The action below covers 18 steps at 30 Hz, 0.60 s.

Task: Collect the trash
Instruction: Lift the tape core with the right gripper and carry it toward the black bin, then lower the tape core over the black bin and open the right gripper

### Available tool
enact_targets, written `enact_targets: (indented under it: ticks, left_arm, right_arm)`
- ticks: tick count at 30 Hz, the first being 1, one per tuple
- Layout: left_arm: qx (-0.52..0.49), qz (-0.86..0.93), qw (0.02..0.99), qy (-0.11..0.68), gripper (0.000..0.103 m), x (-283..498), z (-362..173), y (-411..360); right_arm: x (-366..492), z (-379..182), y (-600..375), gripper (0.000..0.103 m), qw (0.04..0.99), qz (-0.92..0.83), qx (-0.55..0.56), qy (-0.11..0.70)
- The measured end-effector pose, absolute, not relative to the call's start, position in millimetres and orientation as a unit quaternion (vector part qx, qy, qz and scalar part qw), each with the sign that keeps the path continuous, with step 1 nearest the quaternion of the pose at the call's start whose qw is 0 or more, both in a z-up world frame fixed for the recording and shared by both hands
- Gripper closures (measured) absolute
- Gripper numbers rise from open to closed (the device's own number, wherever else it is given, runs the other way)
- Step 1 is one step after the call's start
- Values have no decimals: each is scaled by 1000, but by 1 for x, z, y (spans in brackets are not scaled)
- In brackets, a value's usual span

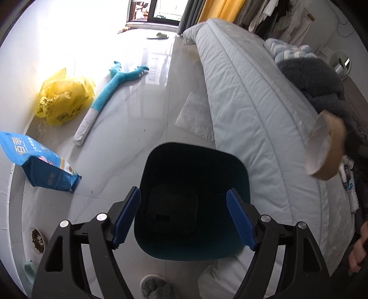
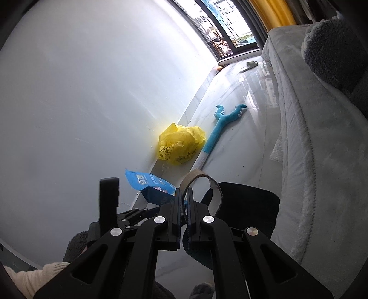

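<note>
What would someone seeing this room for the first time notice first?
Probably the dark bin with a teal inner wall on the pale tiled floor beside the quilted light bed, right below the left gripper, whose jaws stand open with nothing between them. Next, the crumpled yellow plastic bag by the white wall. The right gripper is shut on a brown cardboard tube near the bin.

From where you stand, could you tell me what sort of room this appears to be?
Most likely a bedroom in a home: a quilted mattress lies along the tiled floor, clothes hang behind it, and a slipper sits by the window. A bowl of kibble suggests a pet lives here.
</note>
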State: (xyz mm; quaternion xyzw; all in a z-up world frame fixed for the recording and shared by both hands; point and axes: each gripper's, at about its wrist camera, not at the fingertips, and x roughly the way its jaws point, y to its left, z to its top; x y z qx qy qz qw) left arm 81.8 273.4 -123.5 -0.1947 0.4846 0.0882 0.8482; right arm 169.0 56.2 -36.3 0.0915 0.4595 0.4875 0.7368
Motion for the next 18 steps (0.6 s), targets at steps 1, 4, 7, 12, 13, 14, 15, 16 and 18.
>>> enact_targets:
  ticks: [1, 4, 7, 12, 13, 14, 15, 16, 18]
  left_arm:
    - [-195, 88, 854, 475, 23, 79, -116, 274]
    - [-183, 90, 866, 456, 23, 77, -103, 275]
    - [-167, 91, 881, 433, 23, 72, -87, 273]
    - [-162, 91, 897, 401, 23, 63, -66, 276]
    - [-154, 96, 901, 393, 23, 62, -62, 275]
    - [-146, 99, 905, 388, 23, 60, -58, 274]
    - [-135, 102, 910, 379, 23, 58, -53, 273]
    - [-130, 102, 913, 373, 23, 57, -48, 273]
    - [-120, 102, 921, 356, 22, 52, -39, 271]
  right_arm:
    - [169, -38, 58, 99, 737, 487, 90, 461]
    - [167, -43, 65, 99, 737, 483, 85, 465]
    - [166, -51, 70, 99, 738, 478, 77, 471]
    - [165, -61, 79, 99, 735, 472, 67, 482]
    - [165, -63, 80, 99, 735, 470, 65, 484]
    - [164, -66, 82, 99, 735, 467, 61, 487]
    - [164, -68, 83, 99, 735, 465, 60, 489]
    - [165, -71, 84, 99, 735, 463, 58, 493]
    - [166, -78, 88, 99, 732, 458, 53, 501]
